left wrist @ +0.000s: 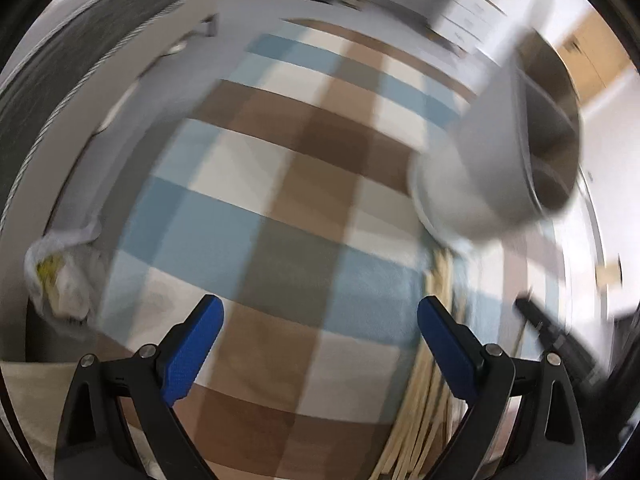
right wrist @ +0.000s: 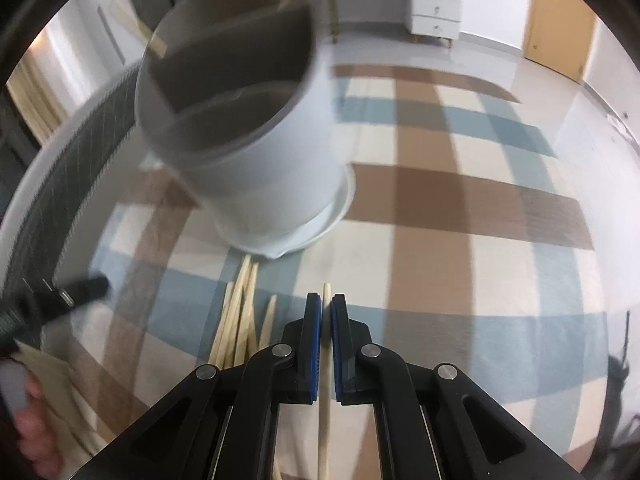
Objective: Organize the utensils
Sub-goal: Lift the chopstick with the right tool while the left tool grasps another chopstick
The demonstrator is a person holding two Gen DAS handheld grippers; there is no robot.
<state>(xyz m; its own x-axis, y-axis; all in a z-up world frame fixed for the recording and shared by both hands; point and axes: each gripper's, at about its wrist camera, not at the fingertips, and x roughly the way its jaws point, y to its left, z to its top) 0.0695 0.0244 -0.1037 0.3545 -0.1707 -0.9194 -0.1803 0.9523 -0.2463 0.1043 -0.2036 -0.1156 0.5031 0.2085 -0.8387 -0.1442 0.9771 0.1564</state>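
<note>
Right tool (right wrist: 326, 312) tilted down, gripping chopstick (right wrist: 325, 400)

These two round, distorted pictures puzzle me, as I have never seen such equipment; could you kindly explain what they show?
There is no robot here: a person holds a two-finger clamp in each hand, and a wide-angle camera on each clamp looks forward along its fingers.

The left camera shows the left gripper, its blue pads wide apart and empty, above a checked cloth.

The right camera shows the right gripper shut on a single wooden chopstick. More loose chopsticks lie on the cloth beside it. Beyond them stands a white divided holder on a saucer, with some sticks already in it. The other gripper shows at the left edge of that view.
</note>
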